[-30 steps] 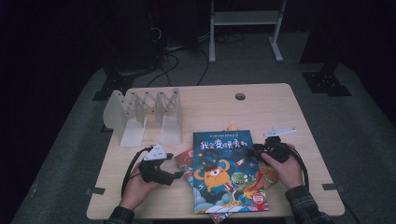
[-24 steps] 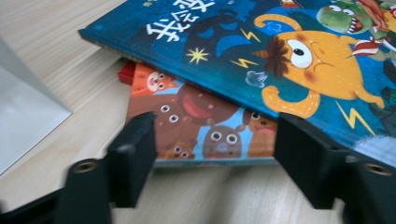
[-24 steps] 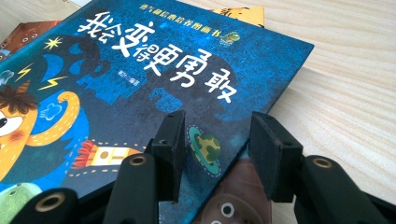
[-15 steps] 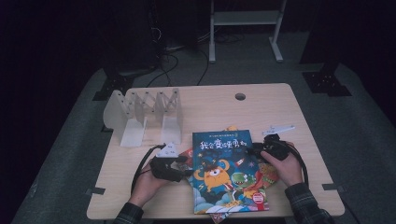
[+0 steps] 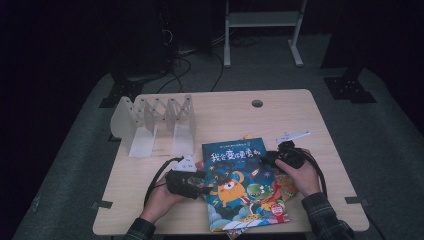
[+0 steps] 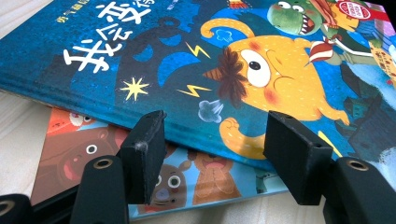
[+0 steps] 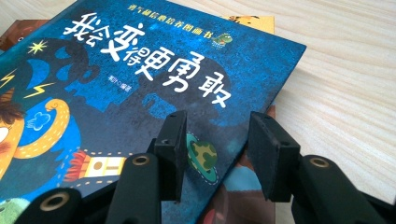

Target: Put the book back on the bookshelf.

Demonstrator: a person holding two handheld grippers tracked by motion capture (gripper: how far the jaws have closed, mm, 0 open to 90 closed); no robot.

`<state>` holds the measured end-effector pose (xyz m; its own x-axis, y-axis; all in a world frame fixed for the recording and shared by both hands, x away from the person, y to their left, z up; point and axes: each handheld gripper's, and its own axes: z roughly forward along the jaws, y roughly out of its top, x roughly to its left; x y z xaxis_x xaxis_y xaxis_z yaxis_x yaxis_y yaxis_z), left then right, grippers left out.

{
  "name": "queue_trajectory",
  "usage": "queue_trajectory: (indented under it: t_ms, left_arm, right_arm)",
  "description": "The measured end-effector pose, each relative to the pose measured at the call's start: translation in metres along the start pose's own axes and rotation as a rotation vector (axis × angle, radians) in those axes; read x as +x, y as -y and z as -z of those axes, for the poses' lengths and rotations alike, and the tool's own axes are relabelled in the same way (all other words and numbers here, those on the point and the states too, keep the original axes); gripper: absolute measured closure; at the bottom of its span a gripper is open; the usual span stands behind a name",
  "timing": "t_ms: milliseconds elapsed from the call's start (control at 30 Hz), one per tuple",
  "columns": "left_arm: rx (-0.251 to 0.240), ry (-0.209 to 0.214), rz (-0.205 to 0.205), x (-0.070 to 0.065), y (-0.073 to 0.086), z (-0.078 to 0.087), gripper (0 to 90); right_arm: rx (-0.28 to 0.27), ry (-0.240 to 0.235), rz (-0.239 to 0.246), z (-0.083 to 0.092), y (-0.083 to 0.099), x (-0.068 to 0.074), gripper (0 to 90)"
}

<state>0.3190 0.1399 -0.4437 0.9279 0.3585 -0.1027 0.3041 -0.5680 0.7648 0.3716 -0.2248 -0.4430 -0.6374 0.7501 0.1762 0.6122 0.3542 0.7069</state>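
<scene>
A white folding rack (image 5: 155, 122) stands on the table (image 5: 280, 112) (back left).

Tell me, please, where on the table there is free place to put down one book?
Free: the table strip from the white book rack past the round hole, and the near-left corner. Crowded: around the blue book, with both grippers at its sides.

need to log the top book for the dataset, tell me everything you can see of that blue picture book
The blue picture book is a thin volume with a glossy cover: white Chinese title, an orange one-eyed monster, a green dinosaur. It lies flat and closed, askew on other picture books at the table's near edge. The left gripper straddles its left edge, the right gripper its right edge; neither visibly clamps it.
</scene>
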Motion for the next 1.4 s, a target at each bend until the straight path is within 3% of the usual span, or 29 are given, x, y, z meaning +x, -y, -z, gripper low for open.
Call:
queue_trajectory:
  t_ms: [333,633,667,800,1033,1400]
  left_arm:
    - [0.012,0.002,0.006,-0.006,0.000,0.000,36.2]
    - [0.005,0.042,0.017,-0.007,0.001,0.002,35.6]
    - [0.004,0.026,0.020,-0.006,0.001,0.003,30.3]
    - [-0.007,-0.009,0.027,-0.001,0.002,0.008,22.3]
    - [-0.038,-0.107,0.056,0.017,0.009,0.025,9.8]
    - [-0.041,-0.136,0.073,0.044,0.005,0.021,4.6]
  right_arm:
    - [0.003,-0.001,0.004,-0.005,-0.005,0.000,55.9]
    - [0.004,0.004,0.010,-0.010,-0.010,0.000,55.1]
    - [0.001,-0.006,0.018,-0.012,-0.010,0.000,55.1]
    - [0.002,-0.034,0.026,-0.013,-0.011,0.003,55.1]
    - [0.002,-0.056,0.049,-0.014,-0.010,0.005,54.9]
    - [0.007,-0.086,0.073,-0.014,-0.010,0.008,54.7]
